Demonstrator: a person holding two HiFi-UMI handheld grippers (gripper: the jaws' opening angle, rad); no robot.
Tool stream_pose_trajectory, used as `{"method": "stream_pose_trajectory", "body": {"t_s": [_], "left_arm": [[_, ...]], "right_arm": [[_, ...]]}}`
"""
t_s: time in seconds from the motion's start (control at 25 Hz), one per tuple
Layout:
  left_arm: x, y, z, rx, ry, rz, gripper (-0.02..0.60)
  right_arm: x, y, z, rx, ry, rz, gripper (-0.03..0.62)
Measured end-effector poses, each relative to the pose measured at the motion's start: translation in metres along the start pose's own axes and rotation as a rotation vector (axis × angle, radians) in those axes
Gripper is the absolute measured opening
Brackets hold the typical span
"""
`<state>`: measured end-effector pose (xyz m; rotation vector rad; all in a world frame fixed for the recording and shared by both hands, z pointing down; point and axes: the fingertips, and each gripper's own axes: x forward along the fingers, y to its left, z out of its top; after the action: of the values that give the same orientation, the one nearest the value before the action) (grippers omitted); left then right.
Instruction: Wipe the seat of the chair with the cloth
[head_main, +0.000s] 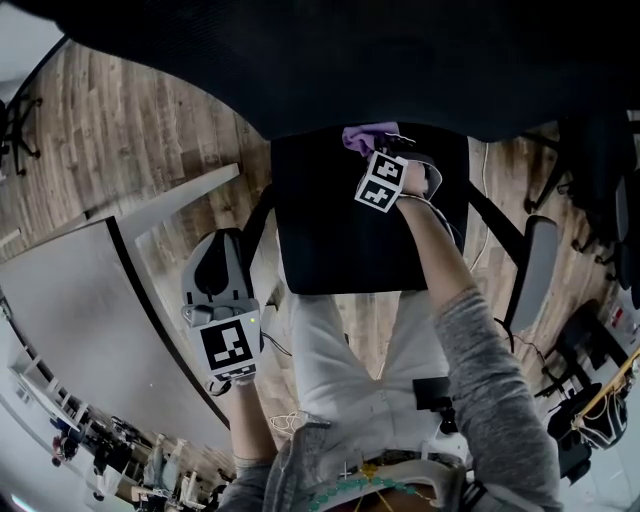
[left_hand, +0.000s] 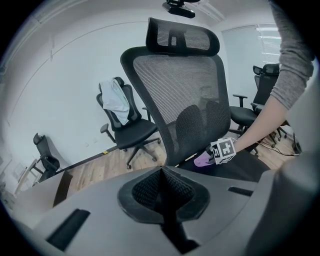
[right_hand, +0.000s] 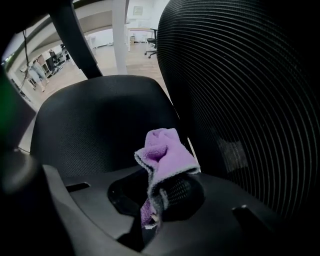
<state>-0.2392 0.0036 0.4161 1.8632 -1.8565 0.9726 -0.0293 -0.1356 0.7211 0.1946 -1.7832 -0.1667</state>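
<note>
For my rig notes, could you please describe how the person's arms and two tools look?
Both tools are grey plastic with dark textured grips: the left tool, the right tool. Each carries a white cube with black square markers. The right arm wears a grey knit sleeve.

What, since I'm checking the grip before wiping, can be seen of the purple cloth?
The cloth is purple and fuzzy, like microfibre, with a paler stitched edge. Bunched up, it is pinched between the shut jaws of the right hand-held gripper, its bulk rising past them, one strip hanging below. It is at the rear of the chair seat, beside the mesh backrest.
</note>
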Motion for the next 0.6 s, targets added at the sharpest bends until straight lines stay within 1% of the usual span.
{"method": "stream_pose_trajectory", "body": {"t_s": [0.08,0.6], "left_arm": [[0.0,-0.001,0.002,-0.013,-0.004,0.0,0.009],[0.0,-0.001,-0.002,0.016,0.008,0.005,0.009]], "right_arm": [[-0.001,-0.001,-0.006,0.005,0.005,-0.003,0.048],[-0.008,-0.013,-0.047,0.035,0.039,-0.014,0.048]]}}
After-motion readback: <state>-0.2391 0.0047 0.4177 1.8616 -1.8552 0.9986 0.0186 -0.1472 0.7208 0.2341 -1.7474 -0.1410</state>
